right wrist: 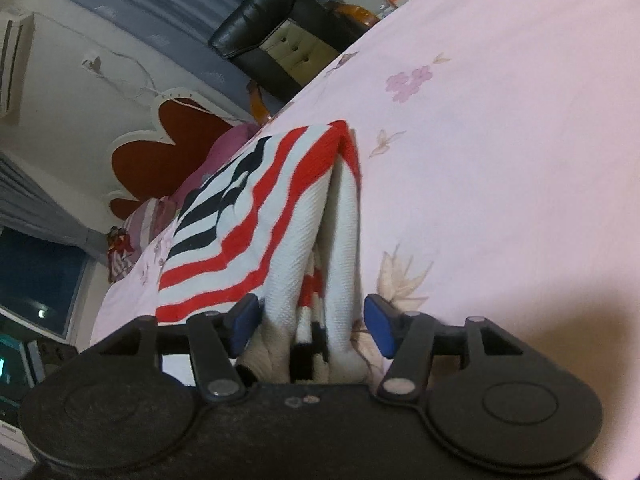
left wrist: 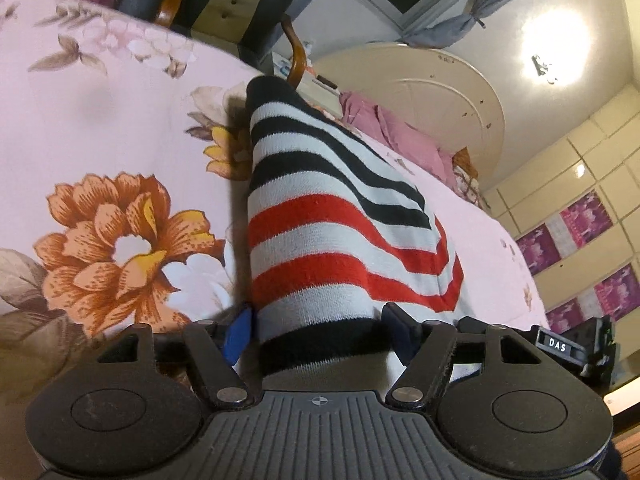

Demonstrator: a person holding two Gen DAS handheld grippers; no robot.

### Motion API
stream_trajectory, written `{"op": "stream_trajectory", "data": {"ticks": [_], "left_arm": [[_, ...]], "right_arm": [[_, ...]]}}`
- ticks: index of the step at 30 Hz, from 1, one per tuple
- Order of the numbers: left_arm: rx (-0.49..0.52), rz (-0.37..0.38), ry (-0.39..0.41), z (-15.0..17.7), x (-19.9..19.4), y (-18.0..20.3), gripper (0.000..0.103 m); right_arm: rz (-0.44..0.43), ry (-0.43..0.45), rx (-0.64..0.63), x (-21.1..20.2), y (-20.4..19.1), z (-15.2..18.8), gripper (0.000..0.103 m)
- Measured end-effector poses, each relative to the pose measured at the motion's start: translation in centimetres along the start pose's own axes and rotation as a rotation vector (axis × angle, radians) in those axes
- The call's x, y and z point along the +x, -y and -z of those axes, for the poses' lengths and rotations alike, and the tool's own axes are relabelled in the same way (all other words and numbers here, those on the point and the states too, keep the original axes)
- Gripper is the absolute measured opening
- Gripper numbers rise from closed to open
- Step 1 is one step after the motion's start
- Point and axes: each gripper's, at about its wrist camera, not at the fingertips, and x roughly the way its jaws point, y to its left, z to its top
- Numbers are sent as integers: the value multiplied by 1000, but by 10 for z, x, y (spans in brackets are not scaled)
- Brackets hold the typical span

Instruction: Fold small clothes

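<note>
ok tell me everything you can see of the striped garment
The striped garment is a small knit piece with black, white and red bands and a black edge. It lies partly folded on the pink floral bedsheet, with layers showing at one end. The left gripper and right gripper each have fabric between their blue pads.

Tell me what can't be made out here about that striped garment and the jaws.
- Left wrist view: the striped garment's near hem runs behind the left gripper's body, so the grip itself is hidden.
- Right wrist view: the garment's inner folds sink behind the right gripper.
- Both views: its full shape; only part lies on the bedsheet.
</note>
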Motion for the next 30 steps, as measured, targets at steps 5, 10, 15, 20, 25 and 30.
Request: {"op": "stream_trajectory", "data": {"ticks": [5, 10, 15, 20, 25, 30], "left_arm": [[-18, 7, -5, -6, 8, -3, 69], [9, 7, -15, -12, 15, -1, 69], [40, 1, -6, -15, 20, 3, 69], [72, -19, 6, -16, 25, 10, 69], [105, -44, 9, -18, 26, 14, 68], [150, -63, 21, -16, 22, 22, 53]], "right_arm": [[-41, -7, 12, 7, 3, -10, 60], [-68, 0, 31, 8, 9, -17, 60], [-73, -25, -53, 17, -2, -21, 62], [-51, -34, -143, 22, -12, -22, 60], [-13, -23, -189, 24, -22, -20, 56], [26, -5, -242, 21, -30, -15, 43]]}}
